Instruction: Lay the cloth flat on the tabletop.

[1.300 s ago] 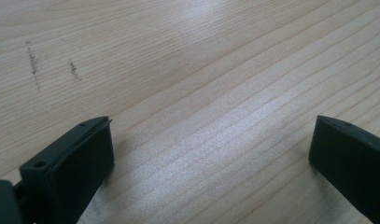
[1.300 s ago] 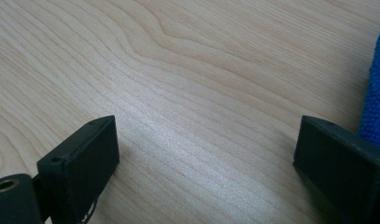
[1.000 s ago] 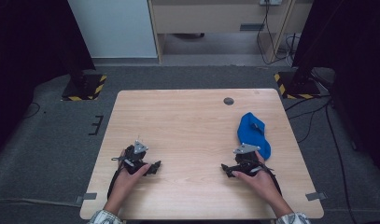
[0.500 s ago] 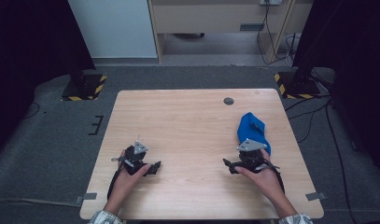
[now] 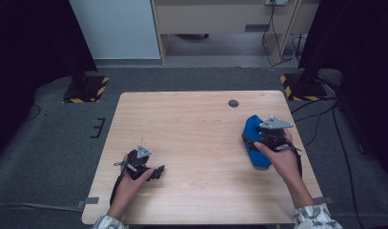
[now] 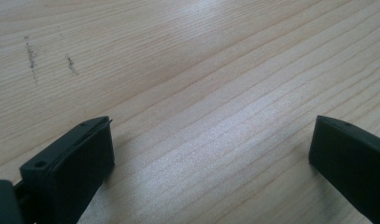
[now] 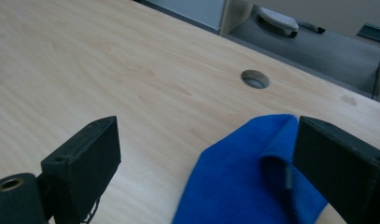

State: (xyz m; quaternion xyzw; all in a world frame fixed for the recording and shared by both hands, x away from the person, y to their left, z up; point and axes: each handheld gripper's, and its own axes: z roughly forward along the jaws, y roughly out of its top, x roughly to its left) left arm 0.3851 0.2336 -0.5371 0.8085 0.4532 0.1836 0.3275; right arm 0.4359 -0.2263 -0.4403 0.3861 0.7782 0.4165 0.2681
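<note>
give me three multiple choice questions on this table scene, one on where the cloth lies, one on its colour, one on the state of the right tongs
1. Where on the table does the cloth lie?
A. by the person's left hand
B. at the right side, under the right tongs
C. over the round hole

2. What colour is the cloth?
A. blue
B. red
C. white

3. How do the right tongs stand?
A. shut on the cloth
B. shut on nothing
C. open, jaws spread over the cloth's edge

Answers:
1 B, the high view shows the cloth at the right, below the right hand, apart from the hole.
2 A, it is blue in both the high and right gripper views.
3 C, the right gripper view shows a wide gap between the jaws.
</note>
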